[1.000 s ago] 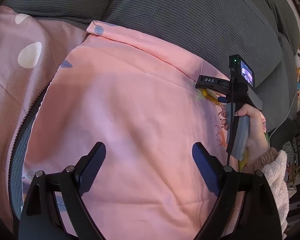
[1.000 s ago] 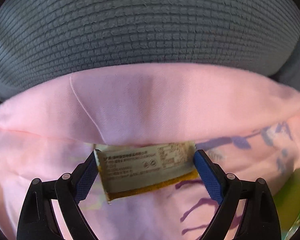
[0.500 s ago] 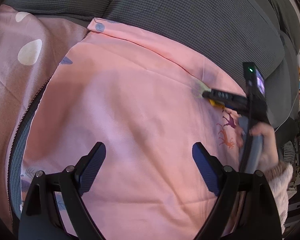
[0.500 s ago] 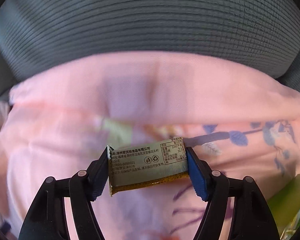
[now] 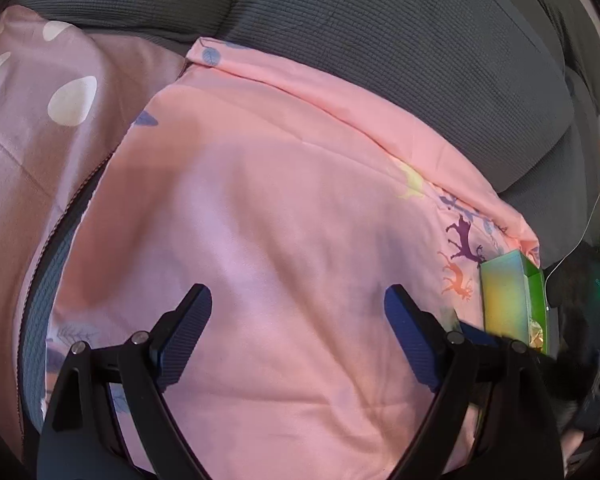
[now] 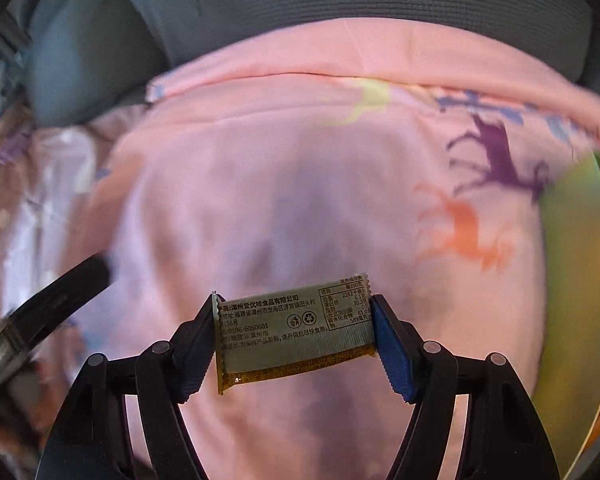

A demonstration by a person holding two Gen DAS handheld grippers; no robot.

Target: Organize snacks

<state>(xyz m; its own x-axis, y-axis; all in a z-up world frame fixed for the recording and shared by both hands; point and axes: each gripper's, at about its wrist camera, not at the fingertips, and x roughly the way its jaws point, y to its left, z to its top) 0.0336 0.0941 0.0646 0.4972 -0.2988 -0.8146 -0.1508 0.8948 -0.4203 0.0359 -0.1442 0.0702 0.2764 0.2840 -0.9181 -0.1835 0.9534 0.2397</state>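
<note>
A grey ribbed sofa is seen across the top of both views, from 9 to 3 o'clock. Most of its seat is covered by a pink quilt printed with purple and orange deer at 3 o'clock. A green snack box is set on the quilt at 3 o'clock in the left wrist view, beside the deer. The left gripper is held over bare quilt with its 2 fingers wide apart and nothing between them. The right gripper is clamped on a small yellow-edged snack packet, gripped by its 2 short ends and lifted clear of the quilt.
</note>
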